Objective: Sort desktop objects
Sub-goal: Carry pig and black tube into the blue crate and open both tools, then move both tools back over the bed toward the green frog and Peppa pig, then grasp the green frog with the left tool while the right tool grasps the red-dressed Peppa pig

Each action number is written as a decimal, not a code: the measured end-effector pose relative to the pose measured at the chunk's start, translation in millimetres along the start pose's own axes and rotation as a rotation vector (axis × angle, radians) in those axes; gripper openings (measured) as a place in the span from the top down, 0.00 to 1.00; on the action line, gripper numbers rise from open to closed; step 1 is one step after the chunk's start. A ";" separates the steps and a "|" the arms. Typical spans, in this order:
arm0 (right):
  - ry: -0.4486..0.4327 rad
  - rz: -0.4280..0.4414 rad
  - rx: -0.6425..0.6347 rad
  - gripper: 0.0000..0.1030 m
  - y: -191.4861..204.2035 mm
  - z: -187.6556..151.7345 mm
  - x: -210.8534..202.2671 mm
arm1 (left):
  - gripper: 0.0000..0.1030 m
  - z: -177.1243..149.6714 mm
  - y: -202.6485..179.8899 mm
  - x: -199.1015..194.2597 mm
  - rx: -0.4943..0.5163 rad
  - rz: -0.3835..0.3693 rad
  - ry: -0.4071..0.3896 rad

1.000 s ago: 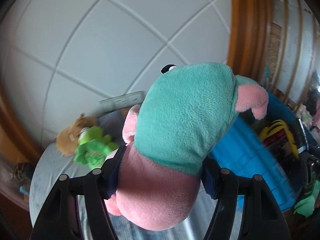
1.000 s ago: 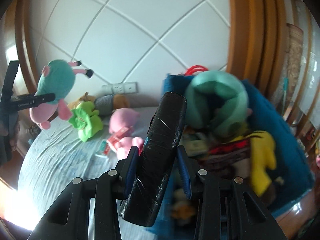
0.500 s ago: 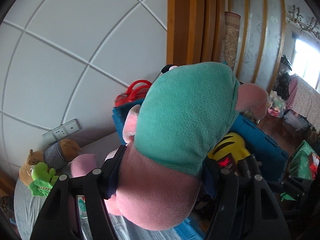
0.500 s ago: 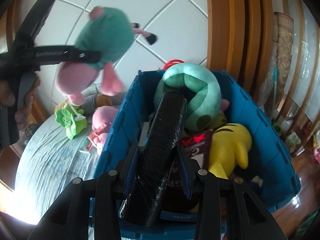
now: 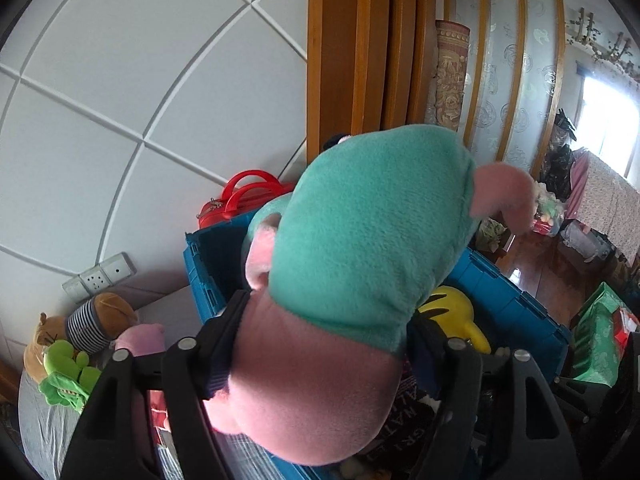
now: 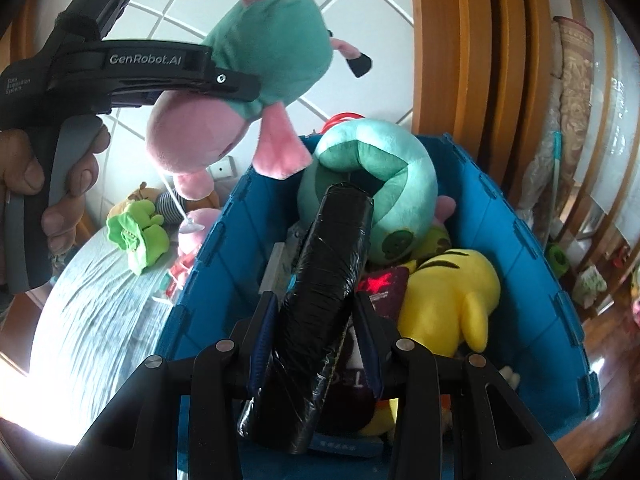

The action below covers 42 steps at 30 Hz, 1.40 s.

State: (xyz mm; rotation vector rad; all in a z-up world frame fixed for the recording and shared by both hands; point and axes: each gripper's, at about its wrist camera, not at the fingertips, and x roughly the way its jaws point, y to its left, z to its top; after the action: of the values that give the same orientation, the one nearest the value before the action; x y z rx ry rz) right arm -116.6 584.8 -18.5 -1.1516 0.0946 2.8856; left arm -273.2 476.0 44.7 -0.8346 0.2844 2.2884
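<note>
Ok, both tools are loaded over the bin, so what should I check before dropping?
1. Pig toy over blue bin: not ok, it hangs near the left wall.
2. Left tool jaws have just been opening, toy between them: ok.
3. Black roll over the bin: ok.
4. Right tool gripping the roll: ok.
5. Room in the bin: cannot tell, toys piled high.

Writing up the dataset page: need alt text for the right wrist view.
The right gripper clamps a black wrapped roll above a blue crate packed with plush toys. At upper left, the left gripper, its jaws just opening, carries a teal-and-pink plush over the crate's edge.
</note>
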 end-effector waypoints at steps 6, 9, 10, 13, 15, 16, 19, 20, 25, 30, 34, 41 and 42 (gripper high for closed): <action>-0.004 -0.023 -0.010 0.09 -0.2 -4.0 6.2 | 0.00 1.0 -3.2 9.8 -0.001 0.023 0.004; -0.008 -0.037 0.001 0.09 -5.1 -3.5 5.1 | 0.00 -0.8 0.4 12.8 -0.005 0.023 0.011; -0.008 -0.039 0.004 0.09 -6.1 -3.3 5.2 | 0.00 -2.0 3.0 13.4 -0.010 0.025 0.012; -0.006 -0.042 0.007 0.09 -6.7 -2.4 6.1 | 0.00 -9.5 18.9 16.0 -0.033 0.035 0.025; -0.005 -0.037 0.001 0.09 -3.5 -1.2 8.1 | 0.00 -18.8 34.5 17.8 -0.052 0.053 0.040; -0.006 -0.034 -0.002 0.09 -0.9 -0.3 9.1 | 0.00 -24.0 43.3 17.6 -0.062 0.063 0.046; -0.011 -0.019 -0.017 0.08 14.1 4.5 13.7 | 0.00 -41.9 73.0 16.2 -0.098 0.101 0.066; -0.013 -0.010 -0.024 0.08 21.8 6.6 16.5 | 0.00 -49.8 86.2 15.2 -0.115 0.118 0.073; -0.014 0.038 -0.062 0.07 63.7 16.6 32.0 | 0.00 -96.8 168.2 8.5 -0.217 0.244 0.120; -0.001 0.079 -0.109 0.07 121.6 28.1 46.4 | 0.00 -154.4 263.4 7.6 -0.300 0.367 0.172; 0.013 0.103 -0.131 0.06 177.7 34.5 60.2 | 0.00 -208.8 351.6 16.5 -0.373 0.456 0.215; 0.104 0.123 -0.141 0.06 252.6 26.8 115.4 | 0.00 -245.8 491.8 40.8 -0.439 0.545 0.236; 0.118 0.121 -0.142 0.06 260.2 24.0 122.6 | 0.00 -245.0 506.2 43.8 -0.444 0.550 0.229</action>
State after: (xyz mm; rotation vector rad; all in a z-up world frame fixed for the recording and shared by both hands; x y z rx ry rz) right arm -235.8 327.9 -74.1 -1.3870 -0.0394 2.9686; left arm -514.0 20.3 -184.6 -1.3866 0.1103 2.8231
